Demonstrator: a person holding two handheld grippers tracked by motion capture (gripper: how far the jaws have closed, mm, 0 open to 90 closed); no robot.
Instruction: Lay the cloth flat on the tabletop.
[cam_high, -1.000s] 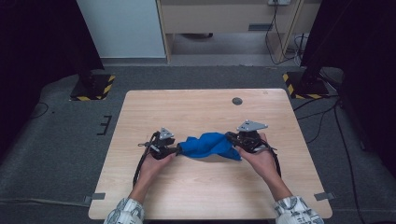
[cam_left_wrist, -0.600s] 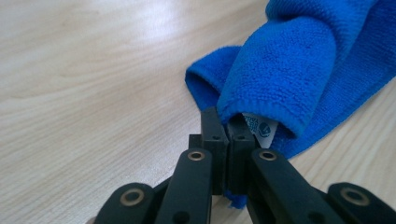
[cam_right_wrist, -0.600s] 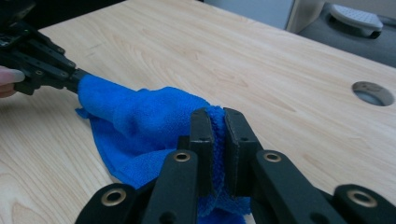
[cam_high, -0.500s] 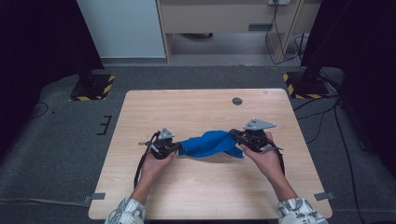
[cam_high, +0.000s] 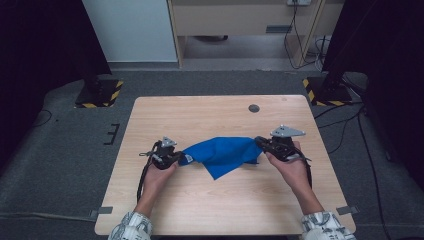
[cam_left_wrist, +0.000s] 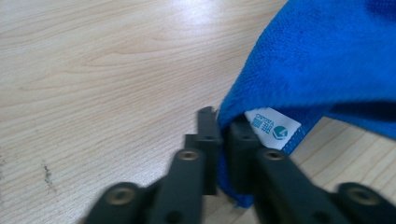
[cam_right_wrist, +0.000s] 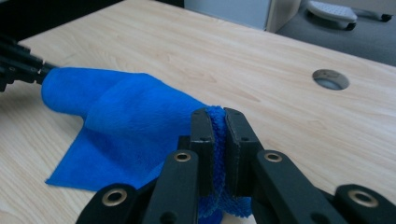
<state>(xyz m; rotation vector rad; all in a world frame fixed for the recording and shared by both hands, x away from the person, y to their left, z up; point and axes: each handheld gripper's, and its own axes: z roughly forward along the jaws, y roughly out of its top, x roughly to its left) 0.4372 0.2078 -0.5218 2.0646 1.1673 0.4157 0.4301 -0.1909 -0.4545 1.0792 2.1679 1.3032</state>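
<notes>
A blue cloth (cam_high: 225, 152) is stretched between both grippers low over the wooden table (cam_high: 200, 115), and one corner droops toward the near edge. My left gripper (cam_high: 181, 159) pinches the cloth's left end. In the left gripper view the jaws (cam_left_wrist: 223, 121) have just been opening slightly, with the cloth's hem (cam_left_wrist: 317, 56) still between them beside a white label (cam_left_wrist: 273, 128). My right gripper (cam_high: 259, 142) holds the right end. In the right gripper view its jaws (cam_right_wrist: 219, 116) are shut on a bunched fold of the cloth (cam_right_wrist: 130, 126), with the left gripper (cam_right_wrist: 28, 65) at the far end.
A round cable hole (cam_high: 254, 108) sits in the table's far right part, also seen as a grey grommet (cam_right_wrist: 330, 79). Dark stands with striped bases (cam_high: 100, 95) flank the table on the floor. Bare wood lies all around the cloth.
The two hands have moved apart. The cloth has gone from a bunched lump to a wider, stretched sheet with one corner hanging toward the near side.
</notes>
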